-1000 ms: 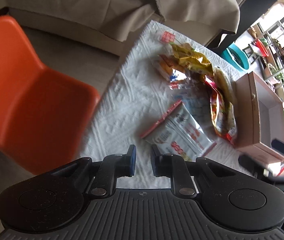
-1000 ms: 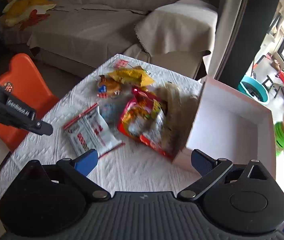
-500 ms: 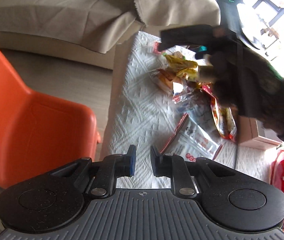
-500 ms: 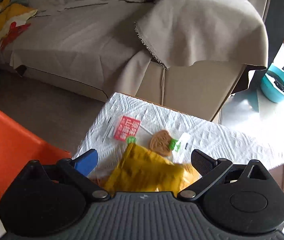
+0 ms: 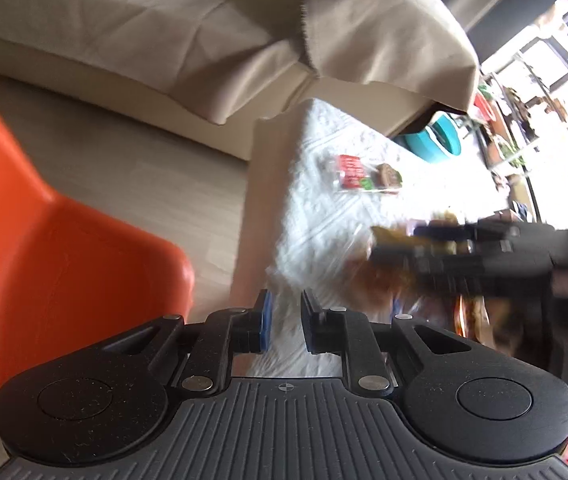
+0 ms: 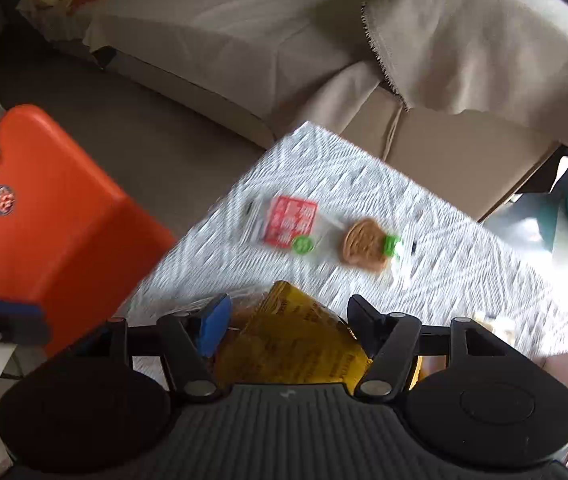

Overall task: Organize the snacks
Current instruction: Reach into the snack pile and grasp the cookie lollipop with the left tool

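Right hand-held gripper now closing (yellow packet between).

Daylight poured in from the 2 to 3 o'clock side of the left wrist view, where the window area was blown out to white glare that washed over the far edge of the bench, while the sofa at 11 o'clock sat in softer, even light. Motion blur smeared the right claw and the snacks under it at 3 o'clock there, and in the right wrist view it streaked the bench cloth and the small red packet. Fisheye bending curved both pictures toward their edges, and the dark bodies at 6 o'clock stayed sharp.
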The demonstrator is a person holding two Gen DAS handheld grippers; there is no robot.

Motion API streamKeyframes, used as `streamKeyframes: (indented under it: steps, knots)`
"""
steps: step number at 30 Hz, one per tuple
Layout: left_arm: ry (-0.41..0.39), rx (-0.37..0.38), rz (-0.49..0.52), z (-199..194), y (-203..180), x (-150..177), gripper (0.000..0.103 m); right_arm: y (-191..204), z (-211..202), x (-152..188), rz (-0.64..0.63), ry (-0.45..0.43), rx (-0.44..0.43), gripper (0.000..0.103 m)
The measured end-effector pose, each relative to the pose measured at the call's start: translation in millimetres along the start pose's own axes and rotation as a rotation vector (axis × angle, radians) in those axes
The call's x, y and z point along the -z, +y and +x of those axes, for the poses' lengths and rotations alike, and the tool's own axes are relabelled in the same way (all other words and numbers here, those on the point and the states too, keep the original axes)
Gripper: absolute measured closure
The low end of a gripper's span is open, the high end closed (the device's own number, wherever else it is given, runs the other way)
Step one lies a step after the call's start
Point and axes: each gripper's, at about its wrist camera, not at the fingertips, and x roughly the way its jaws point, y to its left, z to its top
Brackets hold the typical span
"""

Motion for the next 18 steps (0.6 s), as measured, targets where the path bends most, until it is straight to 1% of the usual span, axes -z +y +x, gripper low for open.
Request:
streamKeyframes:
  steps: [2, 3, 4, 7, 9, 11, 12, 14, 15, 16, 18]
  knots:
    - [0.013, 0.021, 0.060, 11, -9, -10, 0.084, 1, -11, 20, 0.035, 0.003, -0.035, 0.037]
    - [0.020, 0.031, 0.097, 17, -15, -15, 0.084, 0, -14, 29, 0.059, 0.001, -0.042, 0.036]
    - [0.026, 0.041, 0.131, 23, -22, -21, 0.084, 1, -18, 39, 0.087, -0.001, -0.042, 0.031]
    - [0.037, 0.060, 0.264, 44, -51, -41, 0.084, 2, -27, 64, 0.158, -0.010, -0.013, 0.027]
    - [0.024, 0.044, 0.410, 60, -76, -56, 0.084, 4, -33, 76, 0.196, -0.022, 0.011, 0.027]
    - [0.018, 0.009, 0.606, 77, -103, -69, 0.084, 6, -37, 84, 0.234, -0.024, 0.010, 0.024]
    - [0.020, -0.018, 0.699, 88, -115, -74, 0.084, 5, -37, 88, 0.260, -0.018, 0.004, 0.020]
    - [0.048, -0.068, 0.850, 111, -131, -85, 0.084, 3, -37, 94, 0.303, -0.018, -0.007, 0.019]
    - [0.077, -0.086, 0.916, 123, -137, -89, 0.084, 2, -38, 95, 0.317, -0.025, -0.008, 0.019]
    - [0.117, -0.090, 0.971, 133, -142, -90, 0.084, 1, -39, 97, 0.332, -0.029, -0.010, 0.019]
    - [0.139, -0.048, 1.070, 139, -151, -91, 0.085, -3, -39, 98, 0.357, -0.038, -0.020, 0.018]
